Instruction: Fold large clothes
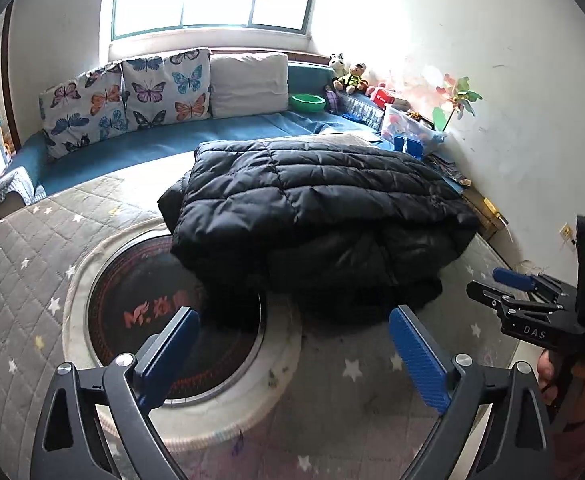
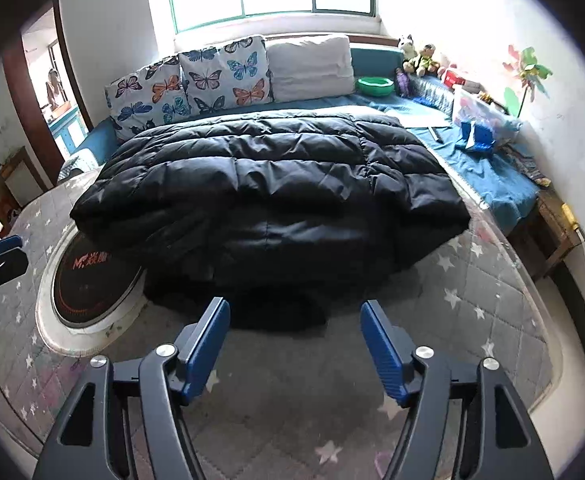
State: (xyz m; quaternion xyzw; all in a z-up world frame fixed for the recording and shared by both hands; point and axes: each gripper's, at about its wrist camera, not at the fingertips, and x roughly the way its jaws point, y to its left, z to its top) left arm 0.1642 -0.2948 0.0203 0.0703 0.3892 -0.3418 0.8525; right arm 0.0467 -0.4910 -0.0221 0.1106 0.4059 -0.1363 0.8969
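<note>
A black quilted puffer jacket (image 1: 316, 216) lies folded in a thick bundle on the round table with the grey star-patterned cover (image 1: 20, 264). It also shows in the right wrist view (image 2: 268, 184). My left gripper (image 1: 292, 332) is open and empty, just short of the jacket's near edge. My right gripper (image 2: 294, 320) is open and empty, in front of the jacket's near edge. The right gripper also shows in the left wrist view (image 1: 504, 284), held by a hand at the right.
A round black induction cooktop (image 1: 152, 312) is set in the table, partly under the jacket. Behind the table stands a blue sofa bench (image 1: 152, 140) with butterfly cushions (image 1: 132, 96), a green bowl (image 1: 308, 102), toys and a plastic box (image 1: 412, 128). A white wall is at the right.
</note>
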